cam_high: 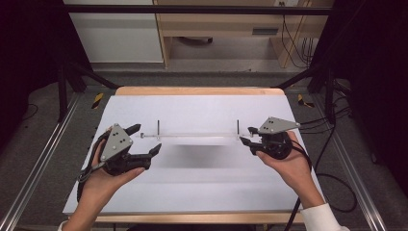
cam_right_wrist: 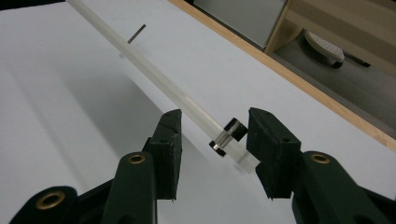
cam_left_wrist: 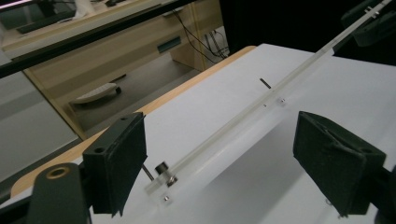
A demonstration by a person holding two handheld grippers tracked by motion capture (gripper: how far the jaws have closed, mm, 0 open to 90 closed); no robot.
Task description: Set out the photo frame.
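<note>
Clear acrylic rod [cam_high: 197,136] (dark end fittings) spans the table crosswise.

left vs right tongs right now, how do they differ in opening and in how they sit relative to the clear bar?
The left tongs stand wide open; the right tongs are set narrower. The clear bar ends between the left pads without touching them, whereas the right pads sit close around its other end, though contact there is not clear. Both are hand-held, black, and aimed at opposite ends of the bar.

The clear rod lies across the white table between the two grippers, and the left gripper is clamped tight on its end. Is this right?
Not quite. The clear rod does lie across the white table, but the left gripper is open: the left gripper view shows its jaws standing wide apart, with the rod's end between them, touched by neither.
</note>
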